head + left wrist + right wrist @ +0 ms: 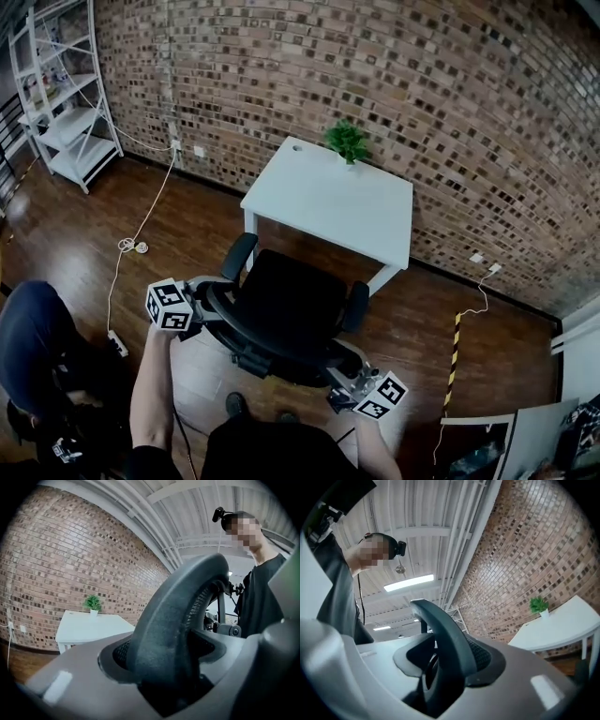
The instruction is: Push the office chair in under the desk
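Office chair sits centre-frame with the desk directly above it, left gripper and right gripper each clamped on its backrest rim below.

Head view peers steeply down from above onto the black mesh office chair, white rectangular desk up at twelve o'clock. Both gripper views sit hard against the chair's back rim, tilted upward; all three share desk and small green potted plant.
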`<state>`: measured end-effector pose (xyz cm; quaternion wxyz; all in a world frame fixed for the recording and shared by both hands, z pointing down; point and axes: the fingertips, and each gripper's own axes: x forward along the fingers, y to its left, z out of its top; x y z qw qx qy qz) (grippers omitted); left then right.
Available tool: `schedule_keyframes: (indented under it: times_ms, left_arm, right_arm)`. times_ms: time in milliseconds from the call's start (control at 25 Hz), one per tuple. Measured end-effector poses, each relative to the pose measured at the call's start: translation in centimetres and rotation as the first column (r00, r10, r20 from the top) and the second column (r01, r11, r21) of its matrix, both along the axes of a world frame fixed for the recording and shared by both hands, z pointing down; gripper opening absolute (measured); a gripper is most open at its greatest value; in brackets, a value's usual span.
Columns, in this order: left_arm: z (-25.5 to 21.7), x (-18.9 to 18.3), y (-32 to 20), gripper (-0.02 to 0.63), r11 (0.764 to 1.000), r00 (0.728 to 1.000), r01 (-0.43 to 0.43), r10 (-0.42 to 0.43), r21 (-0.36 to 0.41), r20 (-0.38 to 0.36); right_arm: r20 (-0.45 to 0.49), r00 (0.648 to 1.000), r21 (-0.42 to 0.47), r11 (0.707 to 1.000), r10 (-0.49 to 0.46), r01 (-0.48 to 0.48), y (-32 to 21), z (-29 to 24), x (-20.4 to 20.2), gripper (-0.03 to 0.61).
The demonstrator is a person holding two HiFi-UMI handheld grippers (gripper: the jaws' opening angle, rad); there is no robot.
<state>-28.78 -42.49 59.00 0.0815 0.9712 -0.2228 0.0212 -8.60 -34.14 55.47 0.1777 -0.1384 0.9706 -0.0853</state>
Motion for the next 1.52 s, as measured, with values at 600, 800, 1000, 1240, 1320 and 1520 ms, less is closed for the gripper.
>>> schedule_keyframes:
  times_ms: [600,800,1000,1240,1320,1520]
  left_arm:
    - [0.4,-0.6,-9.2,0.537,0.998,0.997,-0.063,0.062,-0.023,-0.053]
    - [2.2,-0.7,-11.6,0.538,0.998,0.996,-0.063,0.063,-0.002,-0.067]
    - [1.3,0.4,-11.9,0.540,1.000,0.999,-0.009,0.010,0.017,-0.051]
    - [2.6,3.1,-15.2,0.541,0.999,0.998,0.006,-0.005,0.031,-0.055]
    - [2.4,3.3,-16.7,0.543,0.999,0.999,0.013,-0.011,0.030,-0.052]
    - [3.2,6.2,-20.5,0.545,0.999,0.996,0.041,-0.040,0.004,-0.074]
  right_arm:
    - [-0.144,0.939,0.035,0.950,0.312,-0.311,-9.6,2.8,-1.2,0.183]
    - [-0.153,0.935,0.043,0.948,0.320,-0.317,-12.0,4.7,-1.1,0.184]
    - [-0.144,0.950,0.033,0.961,0.275,-0.273,-13.6,4.5,0.8,0.189]
    - [-0.141,0.956,0.047,0.967,0.256,-0.252,-17.1,5.0,3.3,0.189]
    - [-0.138,0.959,0.048,0.969,0.249,-0.244,-18.6,4.8,3.5,0.189]
    - [-0.146,0.962,0.055,0.973,0.231,-0.225,-22.6,5.3,6.5,0.187]
